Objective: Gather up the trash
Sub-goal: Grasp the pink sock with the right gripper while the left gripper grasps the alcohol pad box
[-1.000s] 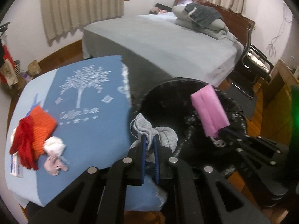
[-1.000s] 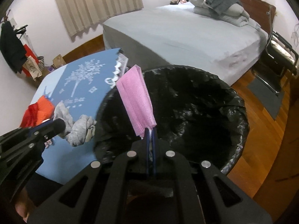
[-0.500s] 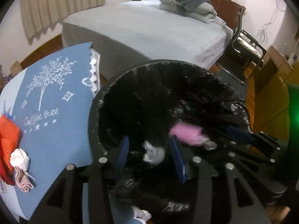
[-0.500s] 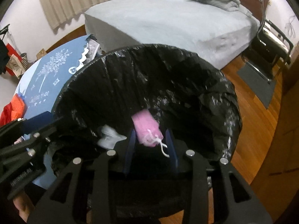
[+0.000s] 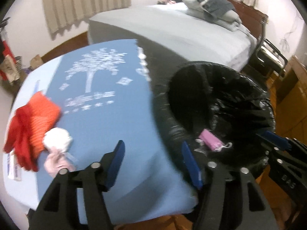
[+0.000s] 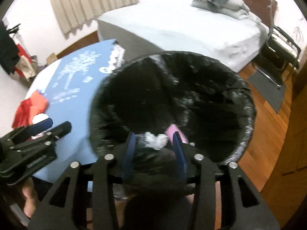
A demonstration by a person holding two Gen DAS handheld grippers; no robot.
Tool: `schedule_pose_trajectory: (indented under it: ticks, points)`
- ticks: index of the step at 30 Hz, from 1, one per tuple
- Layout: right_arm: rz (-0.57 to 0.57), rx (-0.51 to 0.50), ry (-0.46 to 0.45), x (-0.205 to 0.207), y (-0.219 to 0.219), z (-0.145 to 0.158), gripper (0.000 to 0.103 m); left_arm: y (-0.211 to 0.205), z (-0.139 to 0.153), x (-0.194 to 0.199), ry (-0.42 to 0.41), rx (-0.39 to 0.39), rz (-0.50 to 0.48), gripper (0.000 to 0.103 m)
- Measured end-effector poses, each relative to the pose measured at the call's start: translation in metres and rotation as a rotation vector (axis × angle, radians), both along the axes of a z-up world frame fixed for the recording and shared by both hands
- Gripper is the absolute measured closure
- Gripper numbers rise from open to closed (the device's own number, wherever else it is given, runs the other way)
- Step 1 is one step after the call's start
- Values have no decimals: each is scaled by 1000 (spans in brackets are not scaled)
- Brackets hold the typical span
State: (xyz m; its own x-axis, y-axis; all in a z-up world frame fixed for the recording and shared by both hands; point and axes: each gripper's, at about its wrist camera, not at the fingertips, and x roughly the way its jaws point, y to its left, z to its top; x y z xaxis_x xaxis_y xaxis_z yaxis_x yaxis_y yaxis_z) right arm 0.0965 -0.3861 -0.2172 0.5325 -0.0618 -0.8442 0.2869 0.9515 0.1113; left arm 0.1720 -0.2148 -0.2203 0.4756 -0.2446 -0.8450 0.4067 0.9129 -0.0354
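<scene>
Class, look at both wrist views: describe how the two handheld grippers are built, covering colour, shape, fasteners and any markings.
The left gripper and the right gripper share one design: matte black angular frames with triangular cut-outs, round silver bolt heads at the pivots, and flat blue pads lining the jaws. Pale lettering marks the side of each body; the right gripper's reads roughly "045", the left's is too blurred to read. No cables or sleeves show.

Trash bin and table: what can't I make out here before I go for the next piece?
- Trash bin: its bottom is lost in black liner, both views.
- Pink mask: partly behind a right gripper finger, right wrist view.
- White wad and pink scrap: motion-blurred, left wrist view; material unclear.
- Table: near edge hidden by the left gripper.
</scene>
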Motion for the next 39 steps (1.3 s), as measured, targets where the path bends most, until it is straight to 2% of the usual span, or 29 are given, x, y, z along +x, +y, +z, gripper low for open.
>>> schedule_pose_trajectory:
  ticks: [8,22,26,30,39]
  points:
    - [104,4,-22,12,75,13,57,78,9,-11,-41,33,84,40]
    - [289,-12,-38,37,204,9,56,272,15,-18,-89,69,342,40]
    - [321,-11,-40,46,231,5,56,301,12,-15,-113,94,377,40]
    - [349,-11,-37,55,254,1,55,320,5,-9,-104,91,385,40]
    - [387,-24,-4,72,282,-17,52,339,-21,6,-62,90,378,39]
